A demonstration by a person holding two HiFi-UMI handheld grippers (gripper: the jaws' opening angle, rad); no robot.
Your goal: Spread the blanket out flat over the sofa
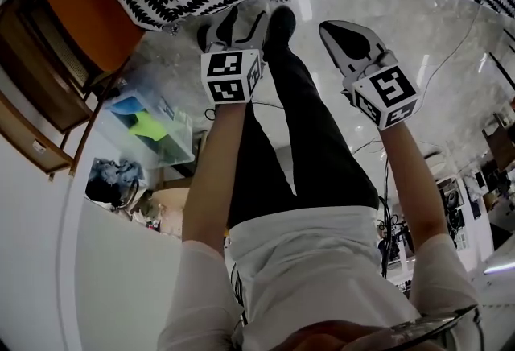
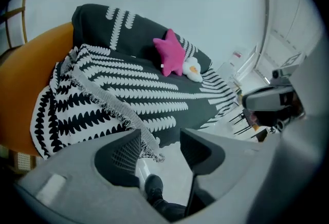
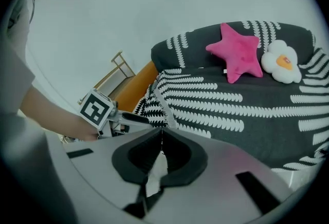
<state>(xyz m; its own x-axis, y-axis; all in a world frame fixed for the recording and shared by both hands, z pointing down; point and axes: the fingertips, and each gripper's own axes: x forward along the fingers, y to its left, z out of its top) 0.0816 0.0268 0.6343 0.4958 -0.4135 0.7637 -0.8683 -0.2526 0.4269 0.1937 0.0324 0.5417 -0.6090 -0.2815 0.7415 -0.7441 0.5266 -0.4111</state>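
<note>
Fig. Blanket spreading, seen from both tongs and the head camera.

The black-and-white blanket (image 2: pixel 128 89) is lying over the back and seat of the orange sofa (image 2: pixel 25 79). At the sofa's arm end it is doubled back on itself, showing its paler reverse, and its fringe (image 2: pixel 110 102) is running down towards the front edge.

I am holding the left tongs (image 2: pixel 160 135) wide apart and empty, just in front of the lowest tip of the fringe, with only floor and a shoe (image 2: pixel 153 184) showing between the jaws. I am holding the right tongs (image 3: pixel 162 129) closed tip to tip on nothing, over the floor in front of the sofa.

A pink star cushion (image 2: pixel 172 54) and a white-and-yellow cushion (image 2: pixel 193 69) are resting on the blanket against the sofa back.

Risks, as I am judging them:
- Closing the left tongs on fringe threads alone may be letting the cloth slip out or snag.
- Pulling from one corner only may be skewing the blanket or dragging it off the sofa back.
- The cushions are pinning the far part, so a tug may be bunching the cloth or toppling them.
- The right tongs are needing to open before they can help.

Writing: I am reading none. The marker cube (image 1: pixel 232 76) is carrying only black-and-white square patterns.
</note>
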